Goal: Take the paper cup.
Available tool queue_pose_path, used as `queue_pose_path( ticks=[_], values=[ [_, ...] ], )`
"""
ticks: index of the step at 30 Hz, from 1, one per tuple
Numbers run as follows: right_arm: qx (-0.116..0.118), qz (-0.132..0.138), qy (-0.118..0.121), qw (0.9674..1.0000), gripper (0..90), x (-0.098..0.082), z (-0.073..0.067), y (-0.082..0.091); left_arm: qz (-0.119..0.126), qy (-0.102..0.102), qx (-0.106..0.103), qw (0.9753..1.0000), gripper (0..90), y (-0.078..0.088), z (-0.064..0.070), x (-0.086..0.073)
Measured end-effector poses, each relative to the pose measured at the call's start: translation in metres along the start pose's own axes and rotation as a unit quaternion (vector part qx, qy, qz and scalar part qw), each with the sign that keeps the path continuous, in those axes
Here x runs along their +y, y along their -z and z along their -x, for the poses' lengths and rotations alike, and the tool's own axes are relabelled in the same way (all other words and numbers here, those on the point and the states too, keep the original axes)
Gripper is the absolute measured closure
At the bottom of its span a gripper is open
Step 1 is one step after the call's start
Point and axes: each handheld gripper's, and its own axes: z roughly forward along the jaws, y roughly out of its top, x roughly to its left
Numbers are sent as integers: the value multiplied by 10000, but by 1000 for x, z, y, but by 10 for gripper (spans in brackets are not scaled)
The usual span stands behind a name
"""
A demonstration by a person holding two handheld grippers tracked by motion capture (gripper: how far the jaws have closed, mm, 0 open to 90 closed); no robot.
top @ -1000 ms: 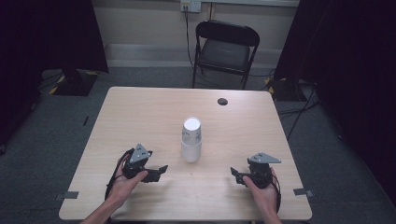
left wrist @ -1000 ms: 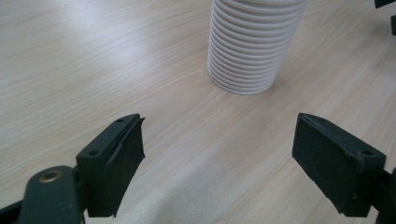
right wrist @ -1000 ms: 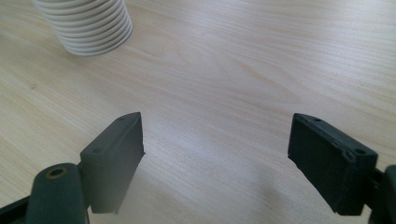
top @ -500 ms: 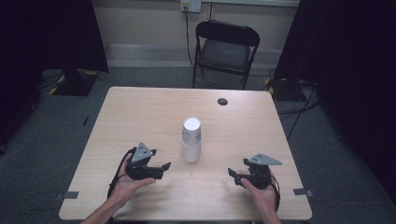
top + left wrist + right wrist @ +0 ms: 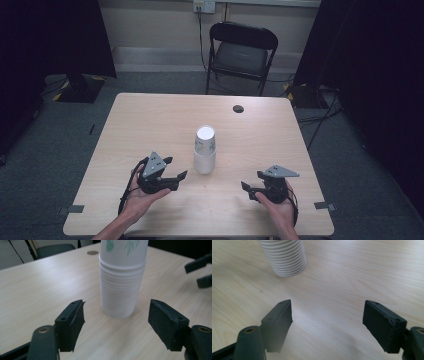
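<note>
Two grippers are sitting on the table point(image 5: 150, 120) with jaws spread wide. Since a second ago the left gripper point(image 5: 175, 169) is edging closer to the stack of cups point(image 5: 205, 150), now at its 2 o'clock. The right gripper point(image 5: 246, 185) is staying well apart, cups at its 10 o'clock, upside down, nested.

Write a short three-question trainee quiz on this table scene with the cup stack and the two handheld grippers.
1. True or false: the left gripper is shut on the white stack of upside-down paper cups.
2. What small dark round thing lies on the light wooden table near its far edge?
3. Which gripper is nearer the stack: A left, B right?

Key: 1 false, both grippers are open; 2 a dark round disc; 3 A.
</note>
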Motion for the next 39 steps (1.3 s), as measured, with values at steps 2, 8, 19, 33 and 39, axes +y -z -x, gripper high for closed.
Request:
queue_pose_path(
  ticks=[2,8,19,33,39],
  values=[
    [59,-15,70,10000,233,0,-3,-1,-93,26,-60,9999,313,1,-1,7],
    [153,-47,103,9998,239,0,-5,-4,-50,195,-273,9994,299,-6,-1,20],
    [211,-111,16,9997,238,-2,-4,-4,172,330,-362,9987,235,-18,-10,49],
    [279,-106,6,9996,239,-3,-3,-5,303,125,-479,9983,160,-39,-17,83],
    [320,-160,30,9994,240,-4,-4,-6,344,210,-732,9965,159,-50,-14,89]
  ],
)
